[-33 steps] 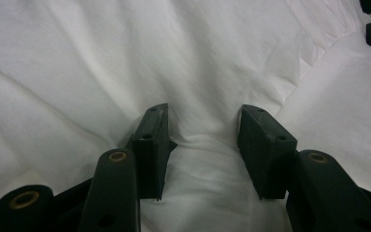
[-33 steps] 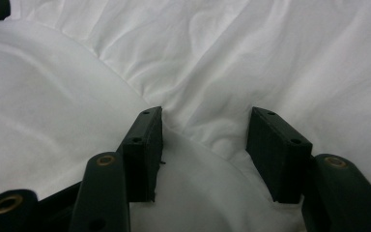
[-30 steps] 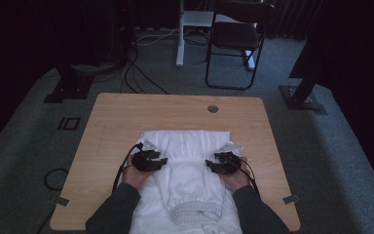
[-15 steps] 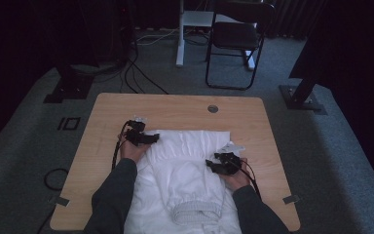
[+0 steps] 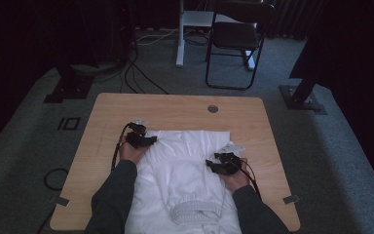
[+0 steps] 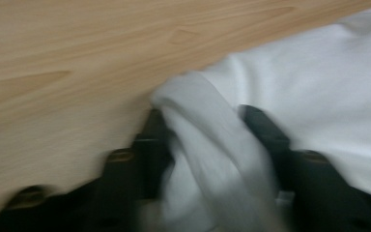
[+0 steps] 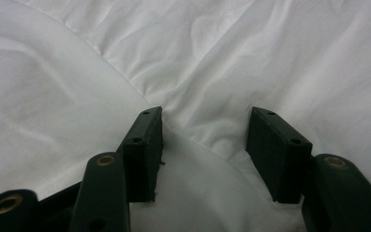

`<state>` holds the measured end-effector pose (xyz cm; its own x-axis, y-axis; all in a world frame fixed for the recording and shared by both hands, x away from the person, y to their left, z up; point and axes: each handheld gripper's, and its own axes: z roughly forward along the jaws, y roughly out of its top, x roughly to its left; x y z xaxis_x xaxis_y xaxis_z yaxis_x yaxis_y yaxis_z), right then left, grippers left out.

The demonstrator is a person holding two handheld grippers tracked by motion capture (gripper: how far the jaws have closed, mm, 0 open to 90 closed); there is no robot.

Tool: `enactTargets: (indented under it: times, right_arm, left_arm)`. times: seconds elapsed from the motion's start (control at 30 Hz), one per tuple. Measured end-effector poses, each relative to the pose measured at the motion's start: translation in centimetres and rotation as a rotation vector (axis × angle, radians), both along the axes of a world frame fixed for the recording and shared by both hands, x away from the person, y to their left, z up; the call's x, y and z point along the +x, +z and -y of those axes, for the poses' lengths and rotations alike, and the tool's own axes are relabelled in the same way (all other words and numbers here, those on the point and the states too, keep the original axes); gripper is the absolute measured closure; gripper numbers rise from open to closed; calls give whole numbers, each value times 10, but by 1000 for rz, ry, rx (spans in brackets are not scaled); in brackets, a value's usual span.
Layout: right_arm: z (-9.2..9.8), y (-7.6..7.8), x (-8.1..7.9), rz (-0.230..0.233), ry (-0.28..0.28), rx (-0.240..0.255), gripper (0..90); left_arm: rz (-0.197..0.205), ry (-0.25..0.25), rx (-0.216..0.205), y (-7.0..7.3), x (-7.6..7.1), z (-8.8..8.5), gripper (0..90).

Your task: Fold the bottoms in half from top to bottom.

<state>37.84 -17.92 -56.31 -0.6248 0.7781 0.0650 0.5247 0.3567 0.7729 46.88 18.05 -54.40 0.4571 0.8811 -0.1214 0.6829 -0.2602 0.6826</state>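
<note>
A white garment (image 5: 185, 165) lies spread on the wooden table (image 5: 175, 105), its ribbed band (image 5: 195, 212) towards the near edge. My left gripper (image 5: 148, 140) is at the garment's far left corner. In the left gripper view its jaws have just been closing, and my left gripper (image 6: 203, 121) is shut on a bunched fold of the white cloth (image 6: 319, 96), blurred. My right gripper (image 5: 212, 165) rests on the garment's right side. In the right gripper view my right gripper (image 7: 205, 121) stands open on the cloth (image 7: 125, 48), which bulges up between the jaws while both pad faces stay bare.
A round cable hole (image 5: 213, 108) sits near the table's far edge. Beyond the table stand a black chair (image 5: 236, 36) and a white post (image 5: 180, 34). Cables lie on the grey carpet, with stand bases at left (image 5: 65, 90) and right (image 5: 302, 100).
My left hand moved from the garment's middle left out to its far left corner, and its gripper closed on a fold there. The right hand stayed put.
</note>
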Motion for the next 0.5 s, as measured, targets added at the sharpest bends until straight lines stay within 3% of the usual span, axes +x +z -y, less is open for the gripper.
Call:
enactTargets:
  times: [0.07,0.13,0.17,0.27,0.37,0.43,0.5]
  right_arm:
    - [0,3,1,-21,18,-10,547]
    - [5,12,8,-60,23,-18,646]
    - [7,16,11,-59,6,-6,650]
    - [21,34,31,-19,-96,8,559]
    - [31,43,59,-53,-159,2,381]
    - [33,45,76,-46,-199,-30,343]
    - [34,42,92,-76,-218,-13,286]
  left_arm:
    - [-22,-17,-22,0,1,-1,721]
    - [-33,-23,-24,1,2,0,755]
    - [-33,-27,-19,1,3,0,759]
    - [-31,-29,-29,0,2,-1,759]
    - [-24,-30,-34,-1,2,-2,758]
    - [-23,-31,-39,-1,2,-3,757]
    - [-20,-30,-45,-1,2,-3,757]
